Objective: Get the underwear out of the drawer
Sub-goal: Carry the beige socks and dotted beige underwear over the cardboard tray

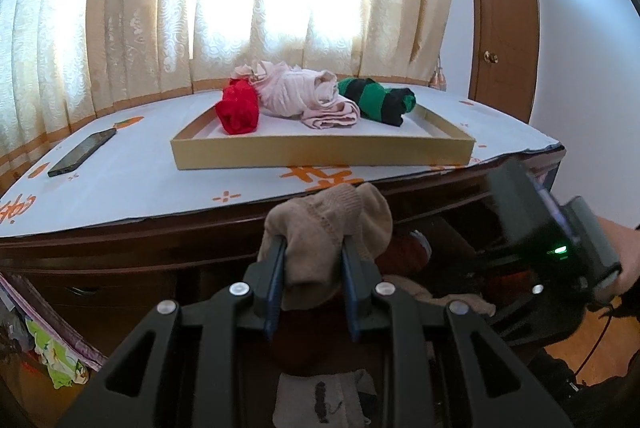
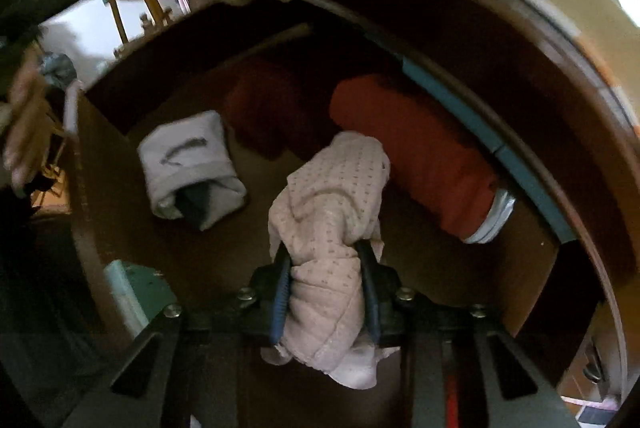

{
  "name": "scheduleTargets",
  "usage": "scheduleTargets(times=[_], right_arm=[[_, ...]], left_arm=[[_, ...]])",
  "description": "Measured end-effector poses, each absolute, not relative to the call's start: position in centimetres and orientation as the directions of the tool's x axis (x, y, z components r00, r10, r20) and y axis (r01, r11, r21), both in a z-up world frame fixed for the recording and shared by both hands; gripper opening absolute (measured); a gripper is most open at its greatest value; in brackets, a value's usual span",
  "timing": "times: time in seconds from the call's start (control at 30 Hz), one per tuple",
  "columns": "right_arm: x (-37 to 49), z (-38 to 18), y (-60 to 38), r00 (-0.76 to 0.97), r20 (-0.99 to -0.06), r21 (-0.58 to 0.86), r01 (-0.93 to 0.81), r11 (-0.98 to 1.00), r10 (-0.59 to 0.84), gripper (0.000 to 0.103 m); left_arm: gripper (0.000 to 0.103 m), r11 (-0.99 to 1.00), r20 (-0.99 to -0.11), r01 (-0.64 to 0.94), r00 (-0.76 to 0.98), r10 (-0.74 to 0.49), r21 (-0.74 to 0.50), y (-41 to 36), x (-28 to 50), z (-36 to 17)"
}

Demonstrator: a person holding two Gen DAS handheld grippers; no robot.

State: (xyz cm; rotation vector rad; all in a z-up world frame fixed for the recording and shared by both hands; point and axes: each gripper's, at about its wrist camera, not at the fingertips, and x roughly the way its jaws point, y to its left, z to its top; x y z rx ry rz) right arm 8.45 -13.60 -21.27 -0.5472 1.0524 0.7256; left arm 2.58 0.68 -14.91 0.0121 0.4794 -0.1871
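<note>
From the left wrist, the left hand-held gripper (image 1: 314, 260) is clamped on a rolled beige knit undergarment (image 1: 332, 224), held up in front of the dark wooden table (image 1: 132, 256), above the open drawer. On the tabletop stands a shallow tan cardboard tray (image 1: 320, 152) already carrying a red roll (image 1: 238, 107), a pale pink bundle (image 1: 304, 95) and a green-and-black striped roll (image 1: 378, 99); a black phone (image 1: 82, 152) lies well apart to its left. The right hand-held gripper's body (image 1: 552, 240) shows at the right edge.

From the right wrist, the right hand-held gripper (image 2: 326, 264), pointing steeply down into the brown wooden drawer (image 2: 120, 211), has its jaws pressed into a pink dotted cloth roll (image 2: 328, 211) near its nearer end. The roll looks light, soft and limp, so a grip at mid-bundle should keep it from unrolling. Beside it lie a grey-white roll (image 2: 192, 167) and a rust-red roll (image 2: 420, 147), which touches the pink one and might snag.
</note>
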Motion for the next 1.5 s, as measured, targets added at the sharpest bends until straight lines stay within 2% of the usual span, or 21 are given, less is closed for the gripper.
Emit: scheduleTargets(times=[0.43, 0.67, 1.5], right_arm=[[3.1, -13.2, -16.0, 0.529, -0.706, -0.144, -0.758, 0.637, 0.470, 0.033], [1.6, -12.1, -15.5, 0.590, -0.610, -0.176, -0.752, 0.636, 0.529, 0.033], [2.5, -6.6, -18.5, 0.683, -0.474, -0.173, -0.691, 0.702, 0.556, 0.033]], left_arm=[[0.024, 0.987, -0.391, 0.157, 0.906, -0.162, -0.044, 1.4, 1.3, -12.3], [0.024, 0.987, -0.372, 0.150, 0.915, -0.158, -0.052, 1.6, 0.9, -11.9], [0.024, 0.986, -0.340, 0.164, 0.928, -0.152, 0.008, 0.8, 3.4, -8.6]])
